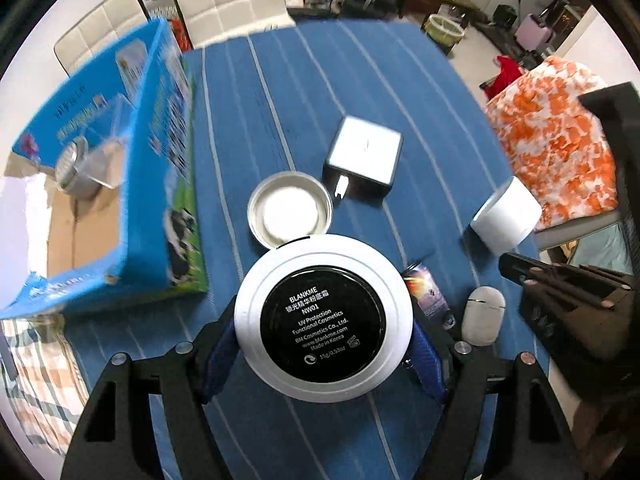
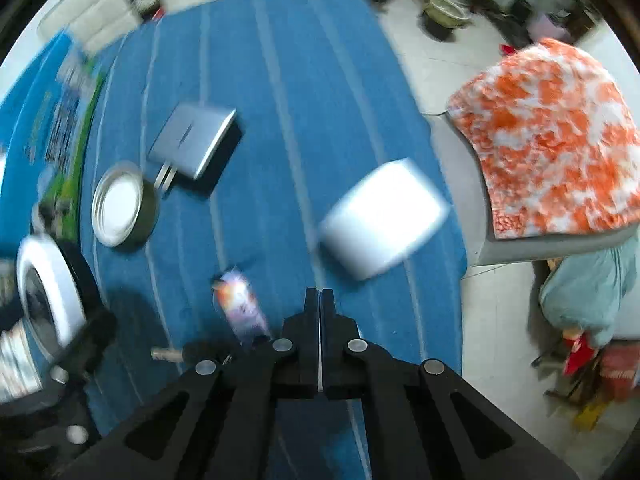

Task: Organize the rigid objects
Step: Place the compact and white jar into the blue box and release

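The white cosmetics compact (image 1: 323, 316), its black label facing the camera, sits clamped between the blue pads (image 1: 428, 354) of the left tool (image 1: 324, 344), held above the counter (image 1: 280, 92) with its blue striped cloth. Just beyond it on the cloth lies an open round tin lid (image 1: 290, 210), and past that a white charger plug (image 1: 362, 160) with its prongs toward the lid. A white jar (image 1: 506, 216) lies near the counter's right edge; a small printed tube (image 1: 428, 296) and a white oval case (image 1: 483, 314) lie nearer. A blue carton (image 1: 104, 184) stands open at the left. The right tool (image 2: 320, 300) has its jaws pressed together with nothing between them, pointing down over the cloth.
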